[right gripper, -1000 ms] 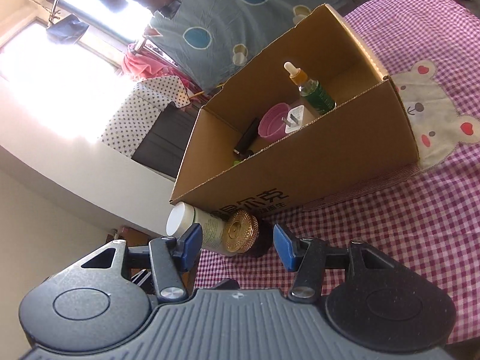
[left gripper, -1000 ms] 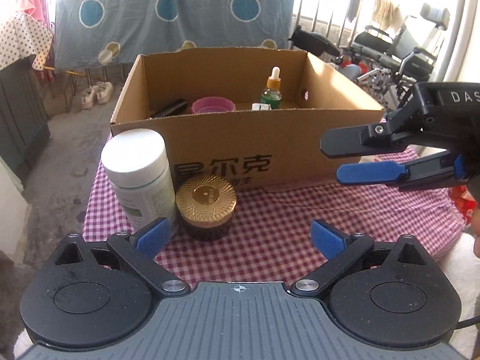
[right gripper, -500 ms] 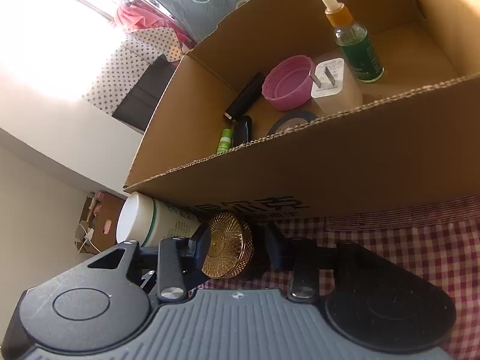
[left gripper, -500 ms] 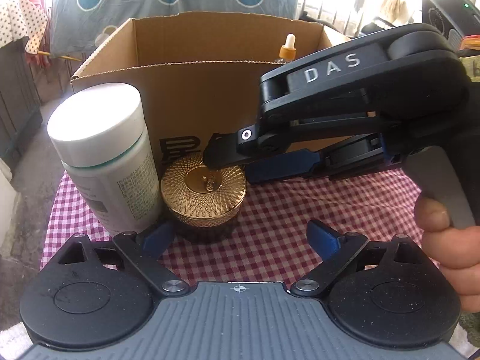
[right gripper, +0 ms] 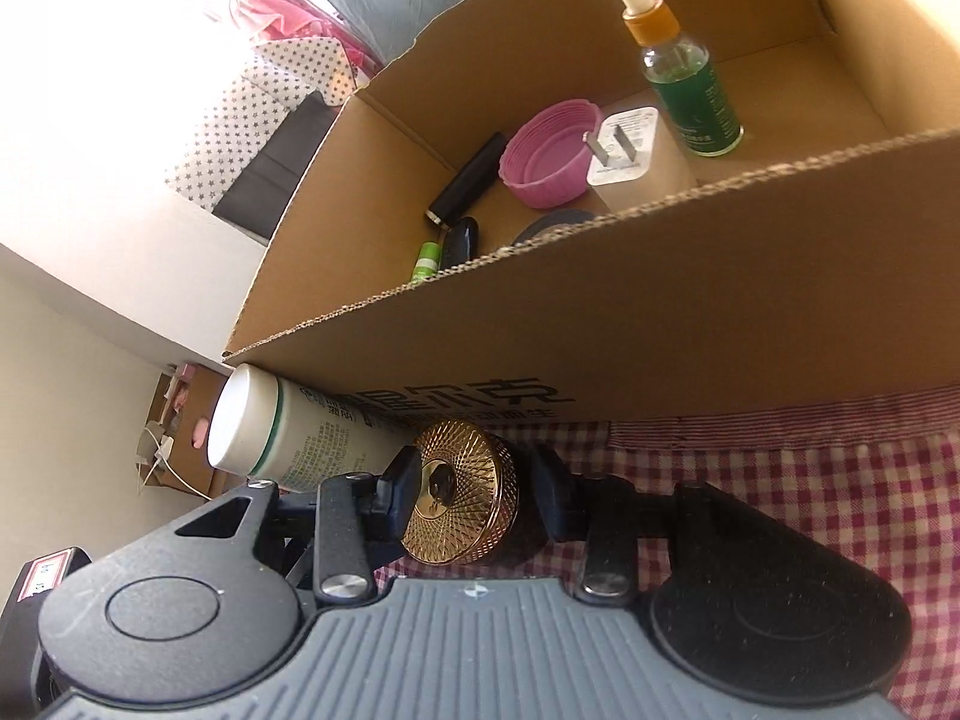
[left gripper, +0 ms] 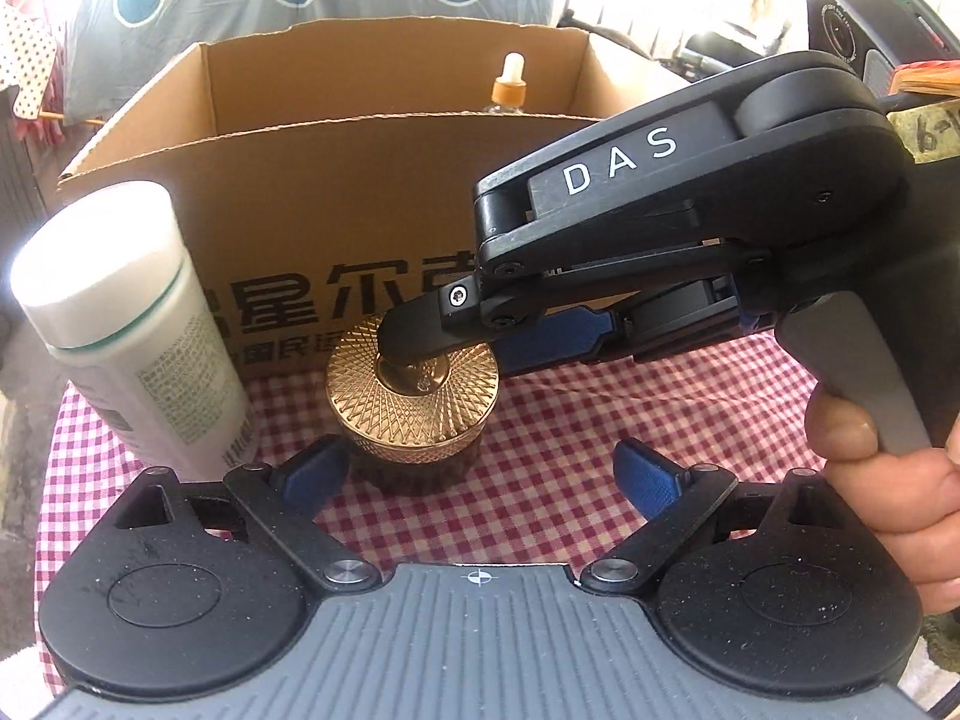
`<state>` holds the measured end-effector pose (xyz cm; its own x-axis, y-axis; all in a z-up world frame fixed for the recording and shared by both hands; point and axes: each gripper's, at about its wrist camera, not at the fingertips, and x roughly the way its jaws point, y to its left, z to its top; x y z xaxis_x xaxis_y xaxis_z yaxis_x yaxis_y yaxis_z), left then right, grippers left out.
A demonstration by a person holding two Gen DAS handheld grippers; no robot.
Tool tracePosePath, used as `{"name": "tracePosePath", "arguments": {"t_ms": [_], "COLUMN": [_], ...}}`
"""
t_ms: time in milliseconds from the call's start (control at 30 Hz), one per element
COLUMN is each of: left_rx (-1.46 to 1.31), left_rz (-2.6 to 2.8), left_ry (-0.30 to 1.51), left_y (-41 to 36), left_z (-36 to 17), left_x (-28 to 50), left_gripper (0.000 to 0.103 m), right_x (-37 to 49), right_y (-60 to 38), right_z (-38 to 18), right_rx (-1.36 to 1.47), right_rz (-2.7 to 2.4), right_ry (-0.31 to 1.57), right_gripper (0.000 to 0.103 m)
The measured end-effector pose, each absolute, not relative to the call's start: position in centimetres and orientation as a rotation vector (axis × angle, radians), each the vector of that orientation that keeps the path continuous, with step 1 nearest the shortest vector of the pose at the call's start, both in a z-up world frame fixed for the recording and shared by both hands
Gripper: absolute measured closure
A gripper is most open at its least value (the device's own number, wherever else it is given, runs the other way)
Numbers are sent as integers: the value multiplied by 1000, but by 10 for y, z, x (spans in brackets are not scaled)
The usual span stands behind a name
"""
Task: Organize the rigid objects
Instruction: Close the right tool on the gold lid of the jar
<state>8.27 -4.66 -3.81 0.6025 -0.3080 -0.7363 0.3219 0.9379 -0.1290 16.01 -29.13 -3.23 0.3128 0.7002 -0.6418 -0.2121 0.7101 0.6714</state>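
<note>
On the checked cloth (left gripper: 540, 498) of the bench, the gold-lidded jar (left gripper: 414, 402) stands just before the cardboard box (left gripper: 336, 198), touching the white bottle (left gripper: 132, 324) on its left. The right gripper (right gripper: 474, 492) is clamped around this jar after closing in; the left gripper (left gripper: 480, 474) hangs released nearby. Inside the box: a dropper bottle (right gripper: 684, 72), pink cup (right gripper: 549, 153), white charger (right gripper: 630, 150), black tube (right gripper: 468, 180).
</note>
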Motion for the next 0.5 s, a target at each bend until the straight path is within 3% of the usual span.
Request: {"name": "tracePosePath", "arguments": {"t_ms": [500], "left_rx": [70], "left_rz": [-498], "left_ry": [875], "left_y": [-99], "left_z": [-33], "left_x": [57], "left_gripper": [8], "right_x": [121], "right_y": [-365], "right_z": [-39], "right_rx": [659], "right_rz": [517], "right_ry": [1069], "right_gripper": [59]}}
